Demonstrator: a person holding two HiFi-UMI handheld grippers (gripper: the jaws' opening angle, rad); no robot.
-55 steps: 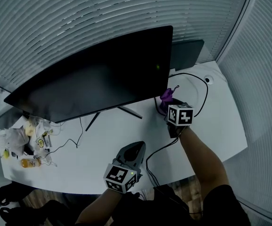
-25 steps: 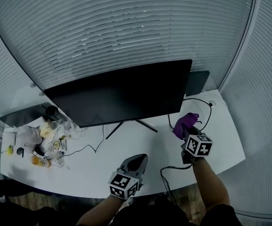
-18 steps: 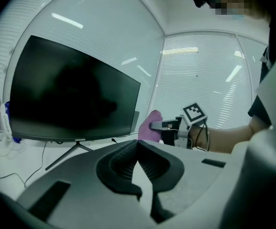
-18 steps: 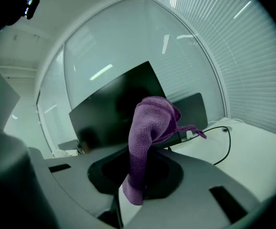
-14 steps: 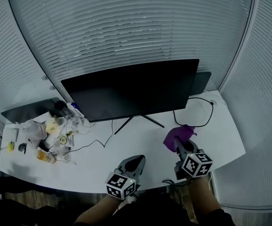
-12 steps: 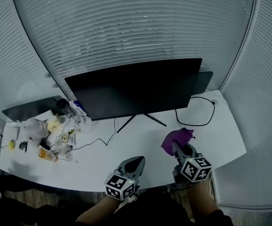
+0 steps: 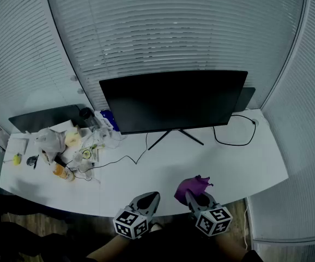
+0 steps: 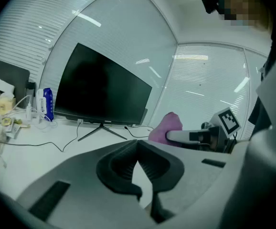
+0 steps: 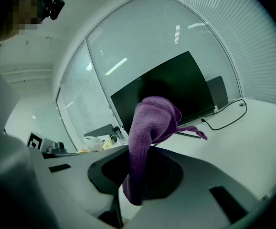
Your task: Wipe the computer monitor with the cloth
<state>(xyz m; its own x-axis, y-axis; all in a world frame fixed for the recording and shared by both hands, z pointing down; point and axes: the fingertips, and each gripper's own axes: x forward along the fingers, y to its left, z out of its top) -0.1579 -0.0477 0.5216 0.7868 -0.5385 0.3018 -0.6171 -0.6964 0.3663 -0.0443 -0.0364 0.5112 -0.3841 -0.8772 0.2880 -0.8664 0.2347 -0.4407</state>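
Left side first: your left gripper (image 7: 146, 200) hangs over the near edge of the desk (image 7: 244, 162), jaws together with nothing in them, same as before. The monitor (image 7: 174, 100) stands mid-desk. Your right gripper (image 7: 195, 200) is clamped on the purple cloth (image 7: 189, 186), but you've pulled it from the screen's lower right corner back to the near edge, well apart from the glass. My guess is the wiping's paused or done.

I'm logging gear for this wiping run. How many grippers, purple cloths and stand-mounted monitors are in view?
2 grippers: left gripper, right gripper
1 purple cloth, clamped in the right gripper
1 monitor on a stand
Total: 4
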